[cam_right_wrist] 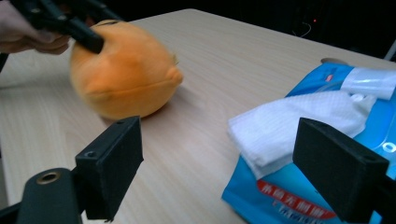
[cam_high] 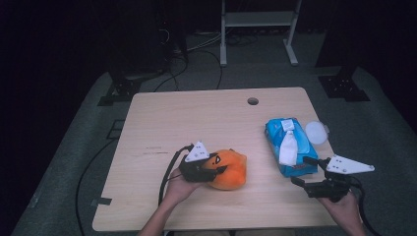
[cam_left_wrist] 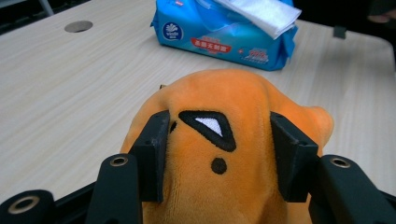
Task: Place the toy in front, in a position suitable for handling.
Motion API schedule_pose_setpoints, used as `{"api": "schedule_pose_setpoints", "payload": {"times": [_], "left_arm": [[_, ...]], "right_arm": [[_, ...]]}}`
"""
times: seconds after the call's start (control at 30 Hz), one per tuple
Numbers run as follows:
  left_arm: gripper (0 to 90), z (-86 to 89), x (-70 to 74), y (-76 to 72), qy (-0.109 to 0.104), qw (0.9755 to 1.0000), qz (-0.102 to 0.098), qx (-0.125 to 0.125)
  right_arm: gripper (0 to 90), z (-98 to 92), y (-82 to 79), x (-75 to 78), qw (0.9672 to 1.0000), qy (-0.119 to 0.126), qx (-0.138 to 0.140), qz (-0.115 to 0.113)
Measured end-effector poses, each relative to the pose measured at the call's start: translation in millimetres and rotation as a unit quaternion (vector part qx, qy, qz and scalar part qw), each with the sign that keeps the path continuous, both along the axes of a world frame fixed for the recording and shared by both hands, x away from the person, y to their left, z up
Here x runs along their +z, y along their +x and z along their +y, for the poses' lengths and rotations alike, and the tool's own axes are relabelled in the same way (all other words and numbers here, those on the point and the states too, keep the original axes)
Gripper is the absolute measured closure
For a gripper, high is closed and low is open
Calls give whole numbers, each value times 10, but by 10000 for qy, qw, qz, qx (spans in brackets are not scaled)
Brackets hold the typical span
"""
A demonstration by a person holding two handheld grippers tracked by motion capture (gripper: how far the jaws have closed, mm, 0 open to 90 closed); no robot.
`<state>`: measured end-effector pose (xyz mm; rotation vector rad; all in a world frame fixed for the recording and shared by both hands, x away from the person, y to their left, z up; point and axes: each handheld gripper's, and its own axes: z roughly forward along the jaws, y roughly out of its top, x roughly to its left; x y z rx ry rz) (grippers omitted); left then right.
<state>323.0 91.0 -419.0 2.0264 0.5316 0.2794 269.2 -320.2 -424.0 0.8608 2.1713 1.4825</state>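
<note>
Wipe (cam_high: pixel 288 149) sticks out of the blue pack (cam_high: pixel 287 147) by the open right gripper (cam_high: pixel 306 171); left gripper (cam_high: pixel 220 167) clamps the orange plush (cam_high: pixel 231 169).

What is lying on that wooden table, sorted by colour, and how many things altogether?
Orange: 1, round orange plush toy
Blue: 1, blue plastic pack of wet wipes with a white wipe sticking out
White: 1, small round translucent white lid
Total: 3
</note>
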Motion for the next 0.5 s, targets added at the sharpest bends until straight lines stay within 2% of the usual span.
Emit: {"api": "schedule_pose_setpoints", "payload": {"times": [0.2, 0.4, 0.47, 0.5], "left_arm": [[426, 19, -69, -78, -158, 9998, 61, 121], [378, 34, -95, -130, -110, 9999, 30, 103], [357, 53, -98, -132, -87, 9999, 100, 70], [344, 53, -98, -132, -87, 9999, 100, 70]], "right_arm": [[213, 24, 246, 107, 9997, -238, 29, -38], [285, 87, 581, 127, 9983, -575, 79, 85], [299, 101, 685, 106, 9975, -676, 97, 184], [299, 101, 685, 106, 9975, -676, 97, 184]]}}
